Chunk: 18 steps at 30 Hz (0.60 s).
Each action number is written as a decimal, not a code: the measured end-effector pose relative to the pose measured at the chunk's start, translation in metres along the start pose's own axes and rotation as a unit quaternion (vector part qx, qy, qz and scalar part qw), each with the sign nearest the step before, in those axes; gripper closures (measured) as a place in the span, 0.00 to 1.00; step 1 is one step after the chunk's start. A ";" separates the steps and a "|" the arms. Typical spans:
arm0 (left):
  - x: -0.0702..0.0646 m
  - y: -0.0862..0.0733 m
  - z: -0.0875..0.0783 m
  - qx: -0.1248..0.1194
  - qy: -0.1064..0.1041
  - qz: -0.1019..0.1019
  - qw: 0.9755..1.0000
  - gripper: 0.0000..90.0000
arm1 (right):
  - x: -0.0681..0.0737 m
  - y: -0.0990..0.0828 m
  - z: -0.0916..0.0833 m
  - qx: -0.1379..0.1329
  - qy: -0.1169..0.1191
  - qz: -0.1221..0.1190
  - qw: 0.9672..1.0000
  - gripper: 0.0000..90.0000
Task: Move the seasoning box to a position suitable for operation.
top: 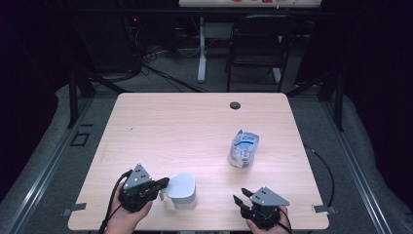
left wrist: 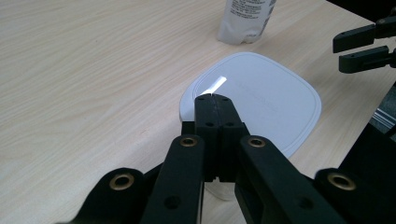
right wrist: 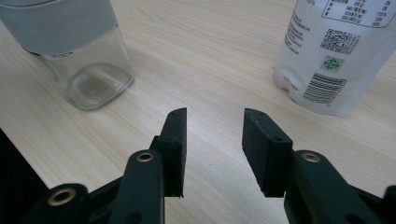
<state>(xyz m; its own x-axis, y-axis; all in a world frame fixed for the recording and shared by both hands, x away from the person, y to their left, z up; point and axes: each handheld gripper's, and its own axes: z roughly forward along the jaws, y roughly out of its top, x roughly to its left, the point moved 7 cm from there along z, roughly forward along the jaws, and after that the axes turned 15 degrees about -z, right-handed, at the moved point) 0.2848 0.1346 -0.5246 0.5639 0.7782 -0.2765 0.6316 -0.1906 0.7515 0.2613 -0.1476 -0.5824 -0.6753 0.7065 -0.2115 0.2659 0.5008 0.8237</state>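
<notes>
The left gripper [top: 163, 184] has its jaws pressed together over the near edge of the white lid [left wrist: 261, 100] of the clear jar [top: 181, 191], at roughly seven o'clock on the table [top: 160, 122]; whether they pinch the lid's rim I cannot tell. The right gripper [right wrist: 214, 140] stands half open, holding nothing (pouch [top: 243, 148] at two o'clock, untouched). Advisable: steady the jar before any lift, keeping the lid level.
</notes>
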 end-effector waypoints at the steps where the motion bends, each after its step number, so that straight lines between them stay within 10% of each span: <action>1: 0.000 0.000 -0.001 0.006 -0.001 0.000 1.000 1.00 | 0.000 0.000 0.000 0.000 0.000 0.001 1.000 0.68; 18: 0.001 0.001 -0.003 0.022 0.010 0.001 1.000 1.00 | 0.002 -0.001 0.002 0.004 0.002 -0.003 1.000 0.65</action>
<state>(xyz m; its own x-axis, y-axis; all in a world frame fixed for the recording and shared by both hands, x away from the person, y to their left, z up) 0.2845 0.1368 -0.5227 0.5544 0.7898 -0.2623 0.6536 -0.2181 0.7247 0.2612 -0.1457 -0.5846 -0.6791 0.7020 -0.2147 0.2678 0.5092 0.8179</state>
